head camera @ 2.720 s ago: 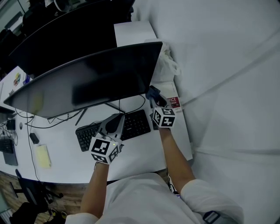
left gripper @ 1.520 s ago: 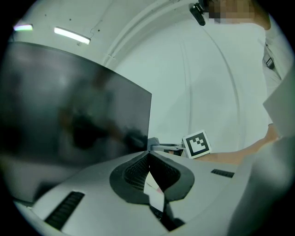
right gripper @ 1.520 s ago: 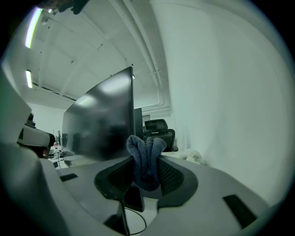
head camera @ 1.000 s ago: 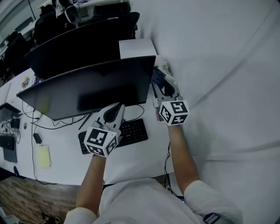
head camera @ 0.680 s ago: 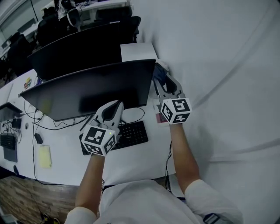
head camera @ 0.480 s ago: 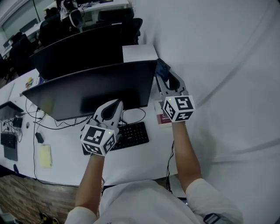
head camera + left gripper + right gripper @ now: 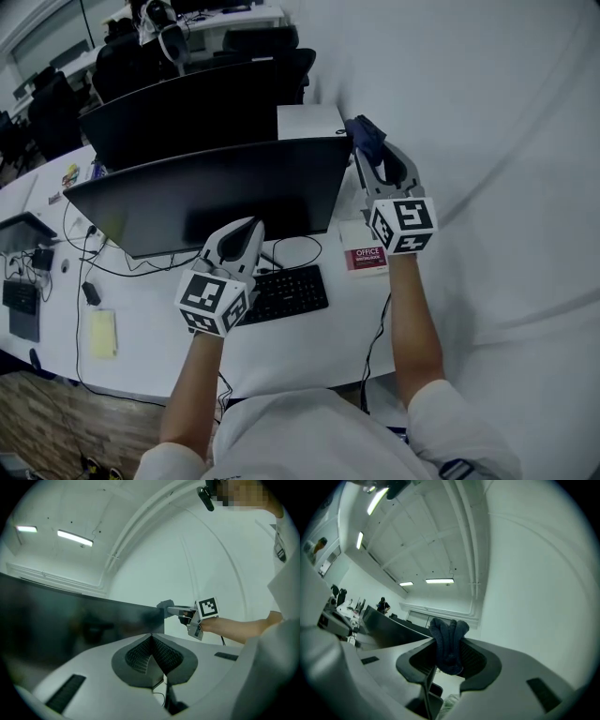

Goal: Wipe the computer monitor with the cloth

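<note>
Cloth (image 7: 449,637): dark blue, bunched in folds, clamped between the jaws of the right gripper (image 7: 450,660), with its top sticking out past the pads. In the head view the cloth (image 7: 360,127) sits in the upper middle of the frame, at the upper right corner of the computer monitor (image 7: 216,192). The right gripper (image 7: 372,148) is raised off the desk and points away from the person. The left gripper view shows the cloth (image 7: 165,606) level with the monitor's (image 7: 70,625) top corner. Whether it touches the monitor or sits just beside it cannot be told.

Left gripper (image 7: 152,651): jaws closed together, nothing between them. In the head view it (image 7: 246,232) hangs below the monitor's lower edge, above the left end of the keyboard (image 7: 289,292).

Monitor screen is dark and spans the middle of the frame on a white desk (image 7: 309,347).

Surroundings:
- Black cables (image 7: 292,246) loop between the monitor foot and the keyboard.
- A red-and-white box printed OFFICE (image 7: 365,259) lies right of the keyboard, under the right forearm.
- A yellow note pad (image 7: 101,333) lies at the lower left of the desk.
- A second dark monitor (image 7: 187,103) stands behind the first, with a white box (image 7: 311,120) at its right end, just left of the cloth.
- A plain white wall (image 7: 487,141) fills the right side of the frame.
</note>
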Demonstrator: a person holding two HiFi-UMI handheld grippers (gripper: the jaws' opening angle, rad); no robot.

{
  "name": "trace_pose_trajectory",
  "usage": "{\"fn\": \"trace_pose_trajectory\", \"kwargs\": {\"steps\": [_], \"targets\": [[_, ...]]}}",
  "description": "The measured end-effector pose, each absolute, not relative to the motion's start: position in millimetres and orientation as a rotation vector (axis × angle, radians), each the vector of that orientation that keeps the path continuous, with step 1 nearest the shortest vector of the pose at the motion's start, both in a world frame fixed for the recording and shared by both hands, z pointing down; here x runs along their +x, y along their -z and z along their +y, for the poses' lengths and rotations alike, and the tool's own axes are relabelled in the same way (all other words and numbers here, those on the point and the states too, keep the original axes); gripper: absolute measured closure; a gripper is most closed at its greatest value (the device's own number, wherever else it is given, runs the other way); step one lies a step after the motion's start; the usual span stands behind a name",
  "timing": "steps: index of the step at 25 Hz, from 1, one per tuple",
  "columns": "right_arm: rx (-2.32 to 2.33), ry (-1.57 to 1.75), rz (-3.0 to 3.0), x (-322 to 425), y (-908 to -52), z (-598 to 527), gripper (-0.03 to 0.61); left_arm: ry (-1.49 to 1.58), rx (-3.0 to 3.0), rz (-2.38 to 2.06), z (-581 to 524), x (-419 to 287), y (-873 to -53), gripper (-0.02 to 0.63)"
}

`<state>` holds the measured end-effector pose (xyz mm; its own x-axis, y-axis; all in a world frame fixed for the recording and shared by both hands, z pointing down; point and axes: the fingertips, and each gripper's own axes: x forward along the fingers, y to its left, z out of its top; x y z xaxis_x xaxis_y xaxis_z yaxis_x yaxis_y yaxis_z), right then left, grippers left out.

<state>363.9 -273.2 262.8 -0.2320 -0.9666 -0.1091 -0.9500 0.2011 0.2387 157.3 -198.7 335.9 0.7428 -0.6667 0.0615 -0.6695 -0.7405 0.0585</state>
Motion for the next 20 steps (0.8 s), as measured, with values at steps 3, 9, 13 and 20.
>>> {"fn": "trace_pose_trajectory", "kwargs": {"steps": [3,9,13,20], "targets": [[1.841,0.499,-2.249,357,-256,-276,0.434,-0.052,2.861,-1.096,-199,146,-335,0.603],[1.644,0.707,-1.860,338,-252,-279,0.434,-0.051,2.867,-1.093,-199,117,-333,0.603],[1.541,0.773,-1.660,330,-253,-280,0.434,-0.045,2.875,-1.082,-200,103,-329,0.603],[1.376,0.842,-1.407,311,-255,-281,0.434,-0.023,2.886,-1.064,-205,78,-323,0.603]]}}
